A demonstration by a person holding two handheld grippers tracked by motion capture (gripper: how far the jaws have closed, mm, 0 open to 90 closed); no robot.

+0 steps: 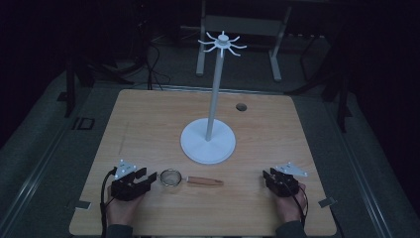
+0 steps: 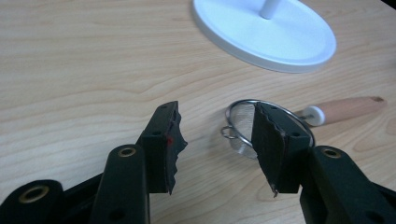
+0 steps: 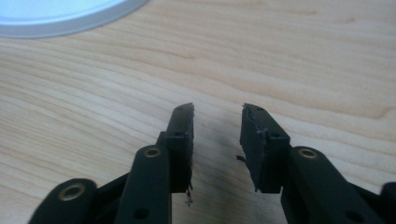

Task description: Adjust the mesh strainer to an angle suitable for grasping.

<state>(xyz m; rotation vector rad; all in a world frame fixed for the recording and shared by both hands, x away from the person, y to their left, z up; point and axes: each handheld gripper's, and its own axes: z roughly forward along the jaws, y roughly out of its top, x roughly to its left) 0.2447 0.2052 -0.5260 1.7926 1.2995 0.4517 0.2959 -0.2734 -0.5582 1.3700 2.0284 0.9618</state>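
Strainer [image 1: 172, 177]: small mesh bowl with a wooden handle [image 1: 205, 181], flat on the table [image 1: 148, 119], lower centre of the high view; handle pointing toward the right of the frame.
Hanging loop: small wire ring [image 2: 227, 132] on the rim, centre of the left gripper view.
Left gripper [image 1: 146, 179]: lower left of the high view, jaws spread wide, nothing between the pads; one jaw standing in front of the mesh rim, contact impossible to tell.
Right gripper [image 1: 270, 177]: lower right, well apart from the strainer, jaws parted over bare wood, holding nothing.
Stand [image 1: 208, 141]: white, round base and tall pole, hooks [image 1: 222, 43] at the top, upper centre.
Step in hand, likely: taking hold of the strainer.
Doing it well: straddle the rim or handle squarely, close firmly, keep the wire ring free for a hook.
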